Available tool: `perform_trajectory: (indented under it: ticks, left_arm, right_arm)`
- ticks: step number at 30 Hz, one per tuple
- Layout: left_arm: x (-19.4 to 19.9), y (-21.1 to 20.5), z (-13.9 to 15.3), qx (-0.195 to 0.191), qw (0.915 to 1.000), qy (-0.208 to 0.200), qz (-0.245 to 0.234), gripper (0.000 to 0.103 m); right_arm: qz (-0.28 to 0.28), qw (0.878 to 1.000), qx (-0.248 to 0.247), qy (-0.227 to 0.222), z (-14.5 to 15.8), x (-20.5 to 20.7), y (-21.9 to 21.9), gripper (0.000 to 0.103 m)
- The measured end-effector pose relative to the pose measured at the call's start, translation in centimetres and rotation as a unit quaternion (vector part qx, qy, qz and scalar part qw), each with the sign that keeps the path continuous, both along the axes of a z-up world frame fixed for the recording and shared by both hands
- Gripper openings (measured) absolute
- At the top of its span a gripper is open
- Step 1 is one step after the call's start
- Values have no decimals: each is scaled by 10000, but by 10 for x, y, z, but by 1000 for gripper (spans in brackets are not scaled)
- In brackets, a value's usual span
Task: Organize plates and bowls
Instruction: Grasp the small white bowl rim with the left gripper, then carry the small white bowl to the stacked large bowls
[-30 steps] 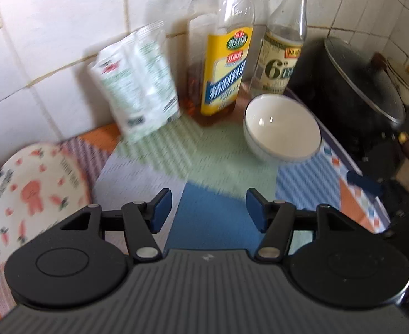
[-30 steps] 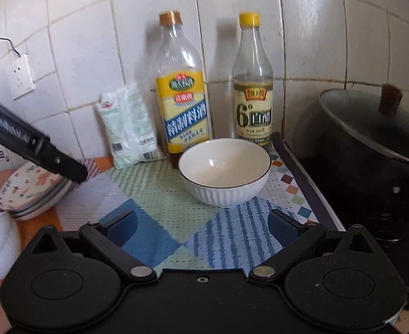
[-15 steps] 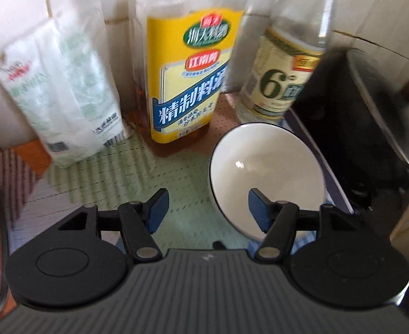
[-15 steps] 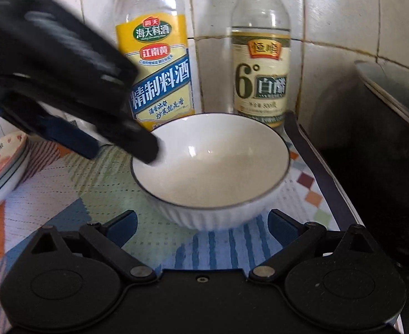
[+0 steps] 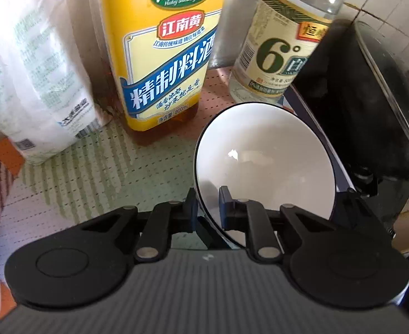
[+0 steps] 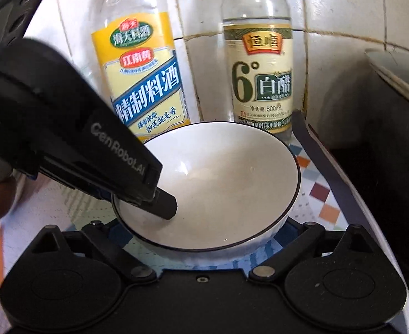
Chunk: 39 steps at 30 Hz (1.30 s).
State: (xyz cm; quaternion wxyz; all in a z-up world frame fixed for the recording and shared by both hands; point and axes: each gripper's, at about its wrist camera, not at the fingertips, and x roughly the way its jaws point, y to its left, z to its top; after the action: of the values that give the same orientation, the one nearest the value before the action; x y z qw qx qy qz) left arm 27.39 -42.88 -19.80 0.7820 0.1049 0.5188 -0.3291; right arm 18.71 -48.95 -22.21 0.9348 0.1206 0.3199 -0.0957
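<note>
Item 1, white bowl (image 5: 265, 161): dark-rimmed, ribbed on the outside, empty. It stood on the patterned mat (image 5: 73, 183) in front of the 2 bottles, near the mat's right edge.

Item 2, left gripper (image 5: 207, 208): its jaws were clamped on the near-left rim of the bowl, 1 blue-padded finger outside the wall and 1 inside. In the right wrist view the same tool came in from the left, its inner fingertip (image 6: 165, 204) lying against the bowl's inside wall.

Item 3, right gripper (image 6: 203, 236): its jaws stood wide apart, 1 on either side of the bowl's near wall. Whether the pads touched the bowl could not be told; the bowl hid them.

Item 4, cooking wine bottle (image 5: 159, 55): yellow label, amber liquid at the bottom, upright against the tiled wall, just behind and left of the bowl.

Item 5, white vinegar bottle (image 5: 276, 55): cream label with a large 6, clear liquid, upright just behind the bowl, right of the wine bottle.

Item 6, white plastic packet (image 5: 34, 83): leaning on the wall, left of the wine bottle.

Item 7, dark pot (image 5: 371, 111): with a glass lid, right of the mat.
</note>
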Motion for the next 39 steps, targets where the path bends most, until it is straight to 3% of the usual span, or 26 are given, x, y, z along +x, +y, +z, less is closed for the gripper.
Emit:
perform_trajectory:
  ticks: [8,17,28,39]
  left_arm:
    - [-25,23,29,400,9985,-282,-235,14]
    - [-44,87,63,241,9992,-289,-139,15]
    - [-74,160,117,341,9971,-675,-81,15]
    - [-96,257,139,-13,9983,-490,303,17]
  right_arm:
    - [-18,9993,108,-347,15,-23,31,100]
    - [117,9975,-122,-690,39,-44,87,100]
    - [334,9953,-61,-906,85,-60,148,100]
    - [945,9892,-491,-1003,120,-83,229,100]
